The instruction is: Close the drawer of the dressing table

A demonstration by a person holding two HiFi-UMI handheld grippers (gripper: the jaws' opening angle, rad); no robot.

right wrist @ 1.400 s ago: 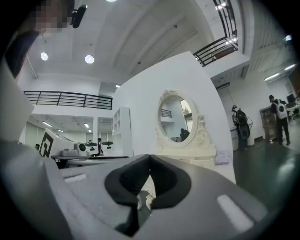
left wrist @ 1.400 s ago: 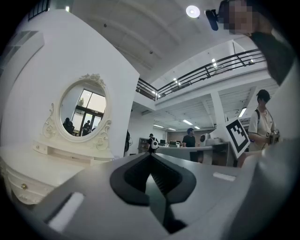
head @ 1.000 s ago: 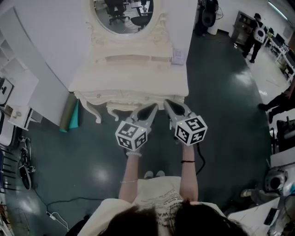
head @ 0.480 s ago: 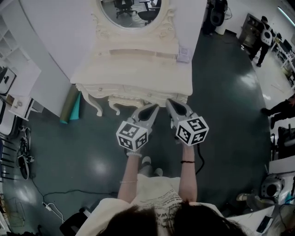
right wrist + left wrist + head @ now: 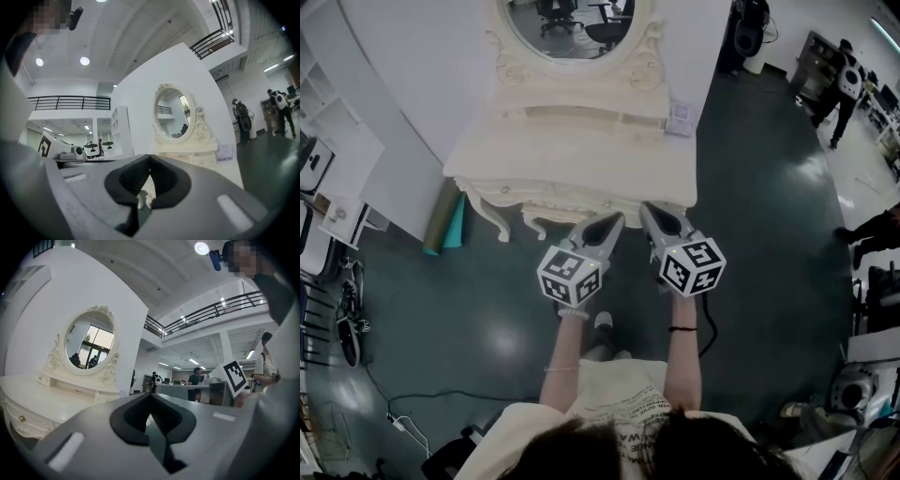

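Your left tongs are clenched on nothing, with the tips together, and they point level at the front edge of the dressing table. Your right tongs, just beside them, are clenched and empty too, with the tips at the same edge, nearer its right corner. The drawer sits under the front edge of the surface, before both tongs; whether the tips touch it, I cannot tell. An oval mirror stands at the back edge.
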